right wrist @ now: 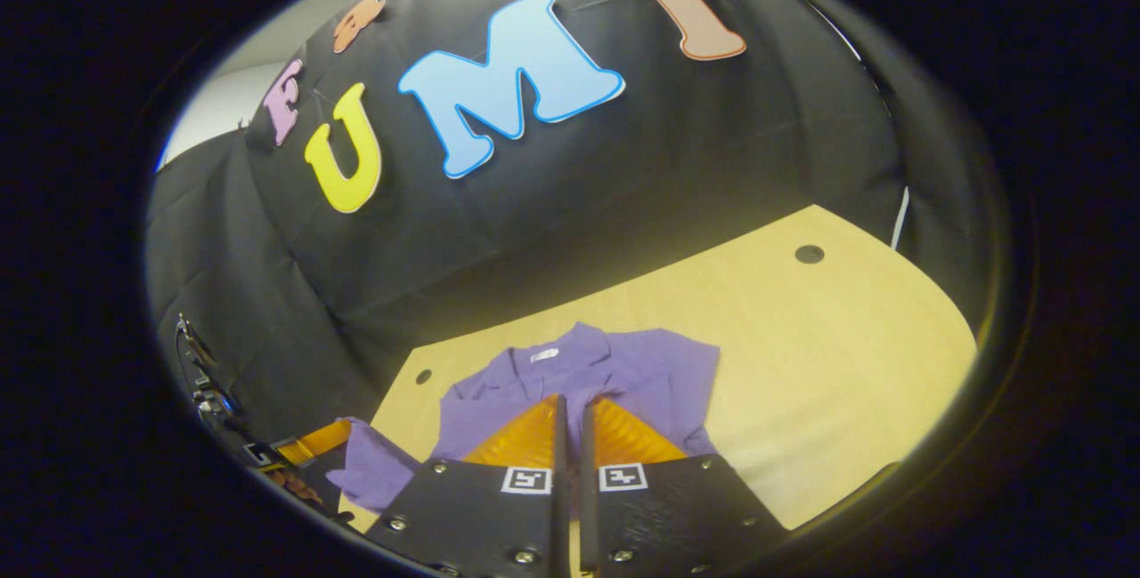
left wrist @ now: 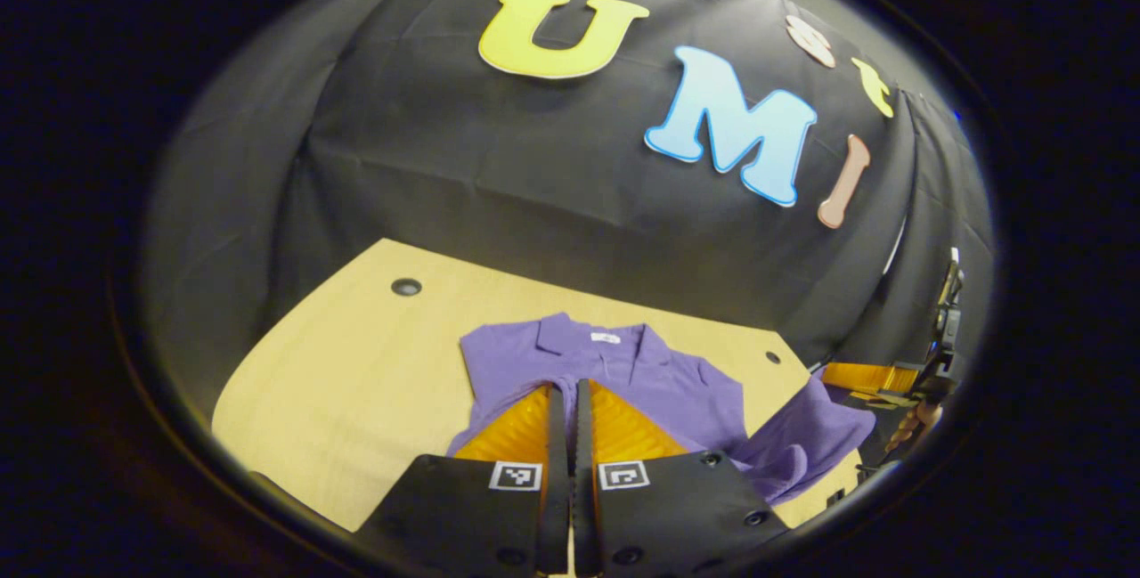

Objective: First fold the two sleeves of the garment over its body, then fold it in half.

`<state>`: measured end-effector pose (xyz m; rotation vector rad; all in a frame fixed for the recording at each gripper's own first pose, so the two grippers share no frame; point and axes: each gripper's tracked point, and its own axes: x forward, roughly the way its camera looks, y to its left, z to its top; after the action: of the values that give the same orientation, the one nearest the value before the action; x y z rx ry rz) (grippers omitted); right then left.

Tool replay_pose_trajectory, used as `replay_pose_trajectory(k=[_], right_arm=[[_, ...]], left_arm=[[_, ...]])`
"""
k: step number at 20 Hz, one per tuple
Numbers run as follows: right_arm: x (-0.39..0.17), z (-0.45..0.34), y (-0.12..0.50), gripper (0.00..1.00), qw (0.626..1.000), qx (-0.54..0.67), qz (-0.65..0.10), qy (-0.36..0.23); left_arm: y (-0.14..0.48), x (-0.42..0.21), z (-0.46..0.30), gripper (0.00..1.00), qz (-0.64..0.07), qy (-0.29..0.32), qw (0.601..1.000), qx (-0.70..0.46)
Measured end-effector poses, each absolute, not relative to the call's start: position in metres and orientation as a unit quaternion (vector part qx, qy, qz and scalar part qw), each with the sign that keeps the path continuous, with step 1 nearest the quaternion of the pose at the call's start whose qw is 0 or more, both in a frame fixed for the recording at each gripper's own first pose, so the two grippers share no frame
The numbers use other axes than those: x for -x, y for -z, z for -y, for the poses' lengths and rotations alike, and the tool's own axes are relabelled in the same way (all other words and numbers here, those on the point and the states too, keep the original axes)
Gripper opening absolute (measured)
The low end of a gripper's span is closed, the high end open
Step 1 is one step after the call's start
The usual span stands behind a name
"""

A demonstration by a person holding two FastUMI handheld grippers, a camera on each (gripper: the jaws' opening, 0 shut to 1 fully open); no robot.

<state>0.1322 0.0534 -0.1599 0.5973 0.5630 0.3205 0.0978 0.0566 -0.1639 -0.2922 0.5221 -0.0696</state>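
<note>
Garment (left wrist: pixel 623 373) lies lengthwise on table (left wrist: pixel 356 382), collar toward the wall; both claws closed, seemingly empty.

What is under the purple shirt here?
The purple shirt lies on a light wooden table. Anything beneath the fabric is covered, as is the part behind the jaws.

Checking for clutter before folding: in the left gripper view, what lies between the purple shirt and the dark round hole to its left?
Nothing. In the left gripper view, only bare wooden table runs between the shirt and the hole.
</note>
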Motion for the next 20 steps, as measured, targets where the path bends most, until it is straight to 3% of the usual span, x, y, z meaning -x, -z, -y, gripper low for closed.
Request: replay_pose_trajectory(k=[4, 9, 20], right_arm=[[-0.188, -0.048, 0.169, 0.04, 0.904, -0.293, -0.271, -0.154], [-0.242, -0.047, 0.202, 0.05, 0.904, -0.280, -0.287, -0.150], [-0.311, -0.055, 0.245, 0.04, 0.918, -0.228, -0.290, -0.142]], left_arm=[[0.164, -0.169, -0.064, 0.09, -0.220, 0.011, 0.965, 0.144], [0.189, -0.233, -0.056, 0.08, -0.225, 0.004, 0.967, 0.124], [0.219, -0.282, -0.068, 0.08, -0.220, -0.064, 0.973, 0.035]])
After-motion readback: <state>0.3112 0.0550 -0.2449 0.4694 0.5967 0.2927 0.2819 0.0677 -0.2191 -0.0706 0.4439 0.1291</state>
